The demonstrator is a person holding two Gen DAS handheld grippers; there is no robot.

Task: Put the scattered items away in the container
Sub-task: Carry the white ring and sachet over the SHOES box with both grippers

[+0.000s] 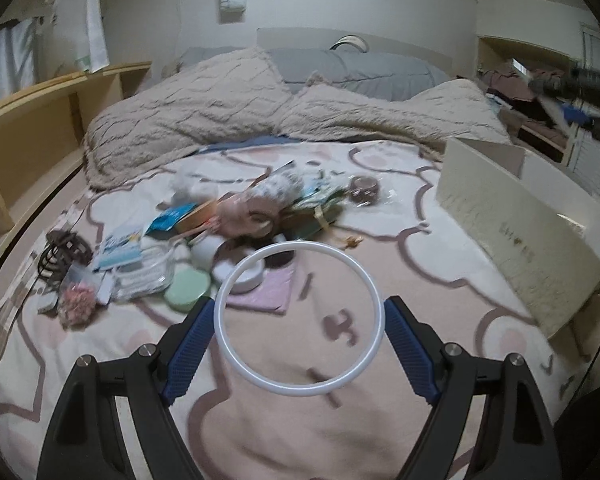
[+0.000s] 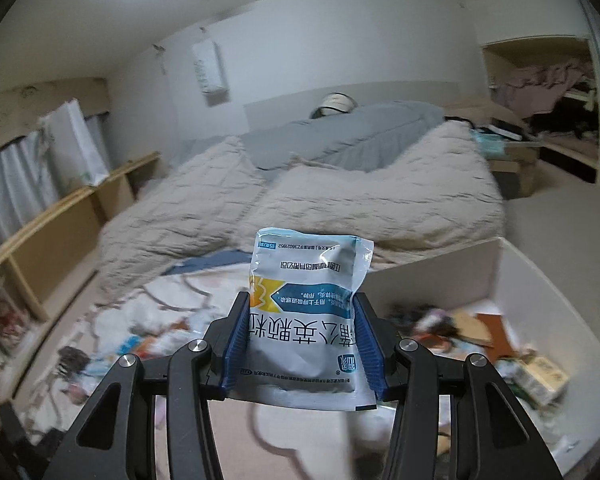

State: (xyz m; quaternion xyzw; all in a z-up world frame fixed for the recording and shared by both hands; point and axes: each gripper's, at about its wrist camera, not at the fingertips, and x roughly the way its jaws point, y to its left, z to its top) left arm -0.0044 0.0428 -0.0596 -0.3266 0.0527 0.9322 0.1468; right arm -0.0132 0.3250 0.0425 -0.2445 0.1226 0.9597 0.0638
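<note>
Left gripper (image 1: 299, 322) clamped across a white ring (image 1: 299, 319); right gripper (image 2: 301, 314) clamped on an upright sachet (image 2: 306, 312), box (image 2: 548, 280) to its right.

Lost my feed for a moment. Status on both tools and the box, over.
Left tool clamped on white ring. Right tool shut on blue-white packet. Box to the right, partly filled. Clutter pile remains on bed; path clear.

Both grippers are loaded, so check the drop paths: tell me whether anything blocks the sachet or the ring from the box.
Nothing visible blocks either. The right gripper holds the sachet above the open white box. The left gripper holds the white ring; only bare blanket lies between them.
</note>
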